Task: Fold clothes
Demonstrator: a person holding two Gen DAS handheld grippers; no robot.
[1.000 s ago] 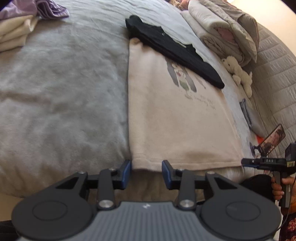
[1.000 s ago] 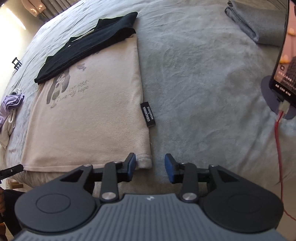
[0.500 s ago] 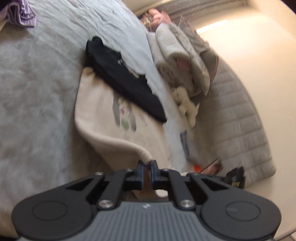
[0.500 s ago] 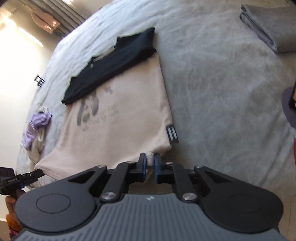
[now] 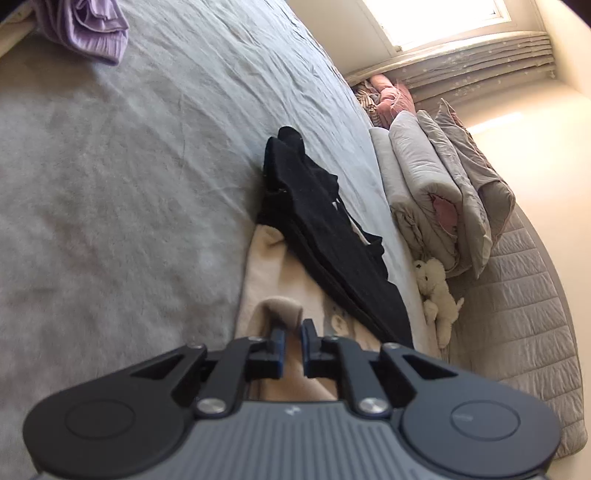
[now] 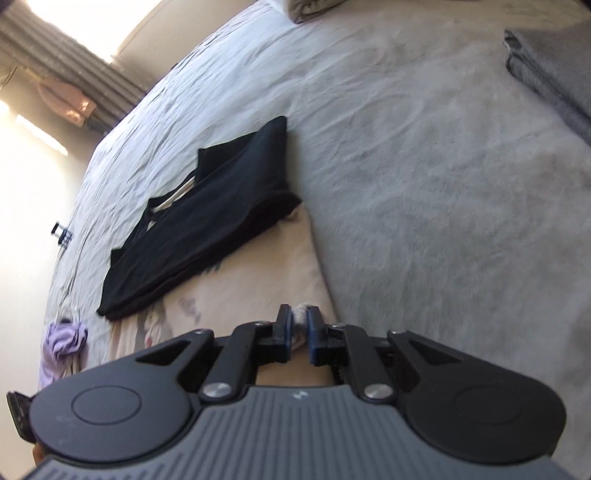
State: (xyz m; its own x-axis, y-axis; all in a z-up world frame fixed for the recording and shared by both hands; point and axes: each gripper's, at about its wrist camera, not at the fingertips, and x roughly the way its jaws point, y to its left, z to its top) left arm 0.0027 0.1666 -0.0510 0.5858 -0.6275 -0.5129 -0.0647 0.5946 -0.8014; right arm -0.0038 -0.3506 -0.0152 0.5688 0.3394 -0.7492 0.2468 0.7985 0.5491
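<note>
A cream T-shirt (image 5: 266,273) with a cartoon print lies on the grey bed, its black sleeves and collar (image 5: 332,240) folded across its far end. My left gripper (image 5: 291,332) is shut on the shirt's near hem corner, and a fold of cream cloth bulges beyond its fingertips. In the right wrist view the same cream T-shirt (image 6: 258,280) runs away from me under the black sleeves (image 6: 207,229). My right gripper (image 6: 299,317) is shut on the other hem corner, with a tuft of cloth pinched between the blue pads (image 6: 310,325). Both held corners are lifted over the shirt's body.
The grey blanket (image 5: 110,184) covers the bed. A purple garment (image 5: 96,29) lies far left, folded quilts (image 5: 436,184) and a white plush toy (image 5: 439,291) at the right. A folded grey item (image 6: 554,70) lies far right in the right wrist view.
Both grippers went from open at the hem to shut on its corners, then carried them forward over the shirt toward the black sleeves. The flat lower part is now folded up.
</note>
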